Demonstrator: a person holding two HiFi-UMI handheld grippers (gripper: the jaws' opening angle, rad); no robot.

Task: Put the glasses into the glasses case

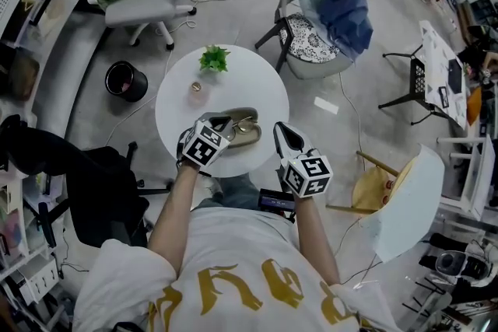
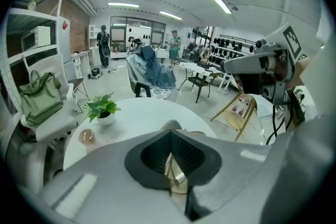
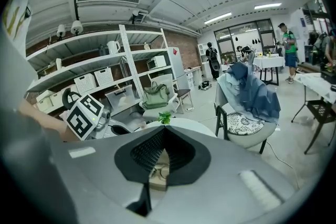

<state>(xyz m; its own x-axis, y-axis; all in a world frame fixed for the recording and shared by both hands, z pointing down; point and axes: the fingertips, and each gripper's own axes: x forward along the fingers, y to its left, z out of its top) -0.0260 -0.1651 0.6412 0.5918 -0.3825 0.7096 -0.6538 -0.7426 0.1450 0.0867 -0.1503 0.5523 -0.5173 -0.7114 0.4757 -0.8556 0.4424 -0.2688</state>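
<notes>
**A:** Where do things stand?

**B:** The glasses (image 1: 240,124) lie across the open glasses case (image 1: 249,138). The case sits close to the near edge of the tabletop (image 1: 233,85), about midway along it. From above I can't say whether they are fully down inside or resting on its rim.

**A:** And the left gripper (image 1: 216,126)?

**B:** It is at the left end of the case. In the left gripper view the jaws are drawn together, and a gold piece of the frame sits in the narrow gap between the pads. I judge it is pinching the glasses by that end.

**A:** The right gripper (image 1: 286,133)?

**B:** It hangs at the near right edge of the tabletop, beside the case but apart from it. Its jaws are closed with nothing between them. The glasses and case only show beyond them, through the slit.

**A:** So which step is this?

**B:** The placing, I'd say, and near its end: the frame is at the case but not yet let go.

**A:** What does the next move call for?

**B:** Settle the frame flat inside the walls. Then part the left jaws and lift straight away, so the frame isn't dragged out. After that the lid wants closing, and the free right gripper is well placed to steady the case. The potted plant (image 1: 214,58) at the far edge is well apart from all this.
</notes>
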